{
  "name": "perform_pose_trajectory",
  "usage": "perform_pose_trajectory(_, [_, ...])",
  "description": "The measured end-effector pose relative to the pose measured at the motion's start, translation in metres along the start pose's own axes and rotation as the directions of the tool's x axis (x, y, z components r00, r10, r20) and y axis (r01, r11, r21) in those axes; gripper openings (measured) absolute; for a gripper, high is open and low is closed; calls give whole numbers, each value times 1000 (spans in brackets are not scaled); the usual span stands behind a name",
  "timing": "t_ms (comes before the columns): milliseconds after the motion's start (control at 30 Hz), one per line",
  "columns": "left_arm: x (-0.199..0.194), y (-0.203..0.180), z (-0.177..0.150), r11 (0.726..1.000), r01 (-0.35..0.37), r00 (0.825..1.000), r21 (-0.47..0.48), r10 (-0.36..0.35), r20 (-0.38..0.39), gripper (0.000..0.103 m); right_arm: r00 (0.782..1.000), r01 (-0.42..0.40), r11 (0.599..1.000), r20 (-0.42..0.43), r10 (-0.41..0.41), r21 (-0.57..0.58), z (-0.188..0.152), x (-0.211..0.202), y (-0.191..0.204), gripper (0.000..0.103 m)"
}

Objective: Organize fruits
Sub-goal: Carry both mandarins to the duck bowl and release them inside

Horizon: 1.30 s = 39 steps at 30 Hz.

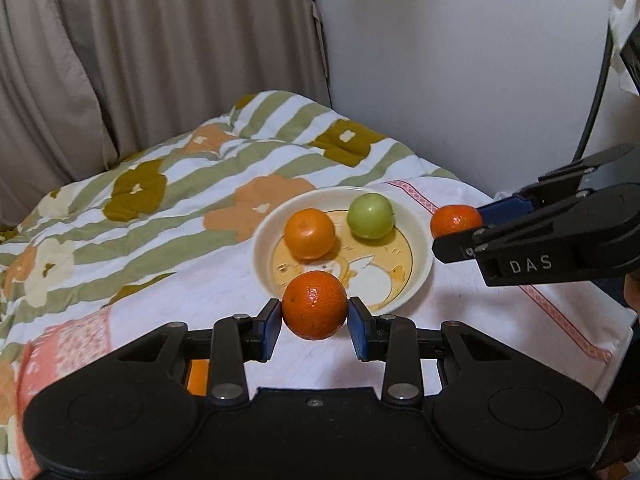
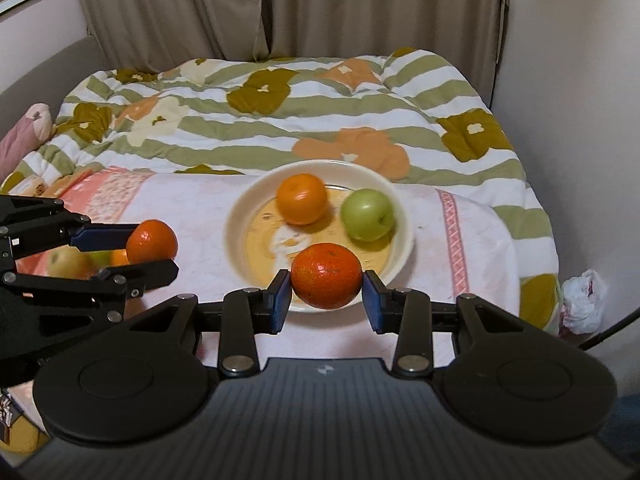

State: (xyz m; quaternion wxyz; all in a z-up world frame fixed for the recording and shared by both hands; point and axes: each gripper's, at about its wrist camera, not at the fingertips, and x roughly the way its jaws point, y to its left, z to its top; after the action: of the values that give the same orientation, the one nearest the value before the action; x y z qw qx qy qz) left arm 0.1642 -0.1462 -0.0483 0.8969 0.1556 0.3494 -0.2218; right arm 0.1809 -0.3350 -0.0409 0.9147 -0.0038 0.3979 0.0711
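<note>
Both claws loaded, carrying fruit toward the plate (image 1: 420, 236) so everything ends up on one dish, I'd judge. Left gripper (image 1: 315, 316) is clamped on a dark orange tangerine (image 1: 315, 305), pads on its sides; the plate sits just beyond its tips. Right gripper (image 2: 327, 294) likewise pinches a second tangerine (image 2: 327, 275) over the plate's near rim. Further ahead on the plate: a paler orange (image 1: 309, 234) and a green apple (image 1: 370, 216). Blurred fruit behind the left claw, possibly more to collect.

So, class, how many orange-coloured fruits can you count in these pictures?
3 clearly: one in the left gripper, one in the right gripper, one in the bowl beside the green apple. More may be hidden.
</note>
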Motion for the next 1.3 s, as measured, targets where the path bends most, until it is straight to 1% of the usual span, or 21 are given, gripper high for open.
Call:
perform_pose_trajectory(267, [64,-26,20,999,30,997,22,-28,-68,39,999,0,1000,-43,0,-8,16,43,-43,53])
perform_pose_trajectory(400, [90,-36,25,999,32,995,35,-29,-101,39,998,-11,1000,-62,11,-3,19,61,-54,53])
perform_pose_trajectory(600, [114,-50,27,998,42,990,55,-34,-139,40,996,-24,1000,-85,24,6,19,77,-66,53])
perform_pose_trajectory(767, [122,-56,27,997,44,986,59,-34,-161,40,995,-32,999,-91,33,6,20,81,-72,53])
perform_pose_trajectory(800, [122,-56,27,997,44,986,58,-34,-162,42,995,-31,999,-90,32,8,19,81,-71,53])
perform_pose_trajectory(833, [121,-57,27,997,42,986,59,-32,-161,48,996,-32,999,-88,32,8,20,81,-71,53])
perform_pose_trajectory(900, [116,-56,28,998,23,990,62,-14,-143,69,996,-33,999,-84,34,8,20,80,-71,53])
perform_pose_trajectory(933, [112,-54,29,998,19,991,59,-11,-134,73,996,-35,999,-83,36,8,20,80,-71,53])
perform_pose_trajectory(967, [108,-51,30,998,25,992,50,-18,-128,81,996,-39,999,-82,40,7,20,80,-71,53])
perform_pose_trajectory(1000, [105,-48,31,999,30,992,37,-26,-121,86,996,-42,999,-81,43,6,21,78,-70,53])
perform_pose_trajectory(1167, [88,-35,30,1000,-5,994,-3,4,-108,88,995,-60,998,-81,60,-5,22,78,-63,53])
perform_pose_trajectory(1300, [75,-25,26,998,-36,994,-48,31,-108,95,994,-78,997,-83,77,-18,24,81,-55,53])
